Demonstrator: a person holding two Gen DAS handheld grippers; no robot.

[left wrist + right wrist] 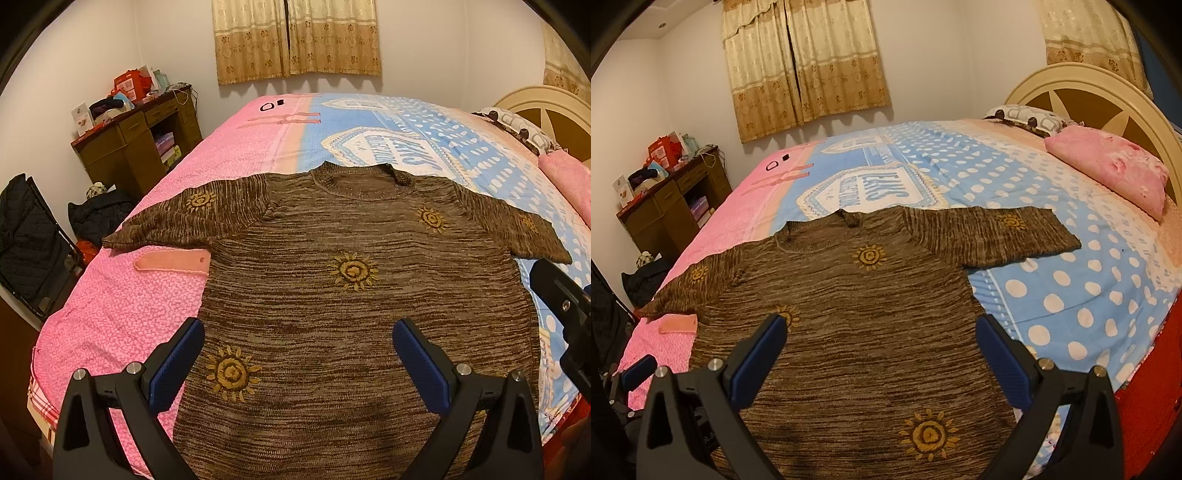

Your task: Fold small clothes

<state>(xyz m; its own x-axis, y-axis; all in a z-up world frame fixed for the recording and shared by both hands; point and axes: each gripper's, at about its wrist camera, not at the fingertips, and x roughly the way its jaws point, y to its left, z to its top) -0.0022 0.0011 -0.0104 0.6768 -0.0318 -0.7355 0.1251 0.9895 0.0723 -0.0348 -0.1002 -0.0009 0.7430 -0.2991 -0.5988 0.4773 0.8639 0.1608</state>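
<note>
A brown knit short-sleeved sweater (343,295) with yellow sun motifs lies flat and spread out on the bed, neck away from me, both sleeves out to the sides. It also shows in the right wrist view (857,332). My left gripper (299,332) is open and empty, above the sweater's lower left part near the hem. My right gripper (881,328) is open and empty, above the sweater's lower right part. The right gripper's body shows at the right edge of the left wrist view (565,306). A left fingertip (639,369) shows at the left of the right wrist view.
The bed has a pink and blue polka-dot cover (1071,280). A pink pillow (1108,166) and a cream headboard (1082,85) are at the right. A brown desk (136,144) with clutter stands by the far left wall. Dark bags (29,240) lie on the floor at the left.
</note>
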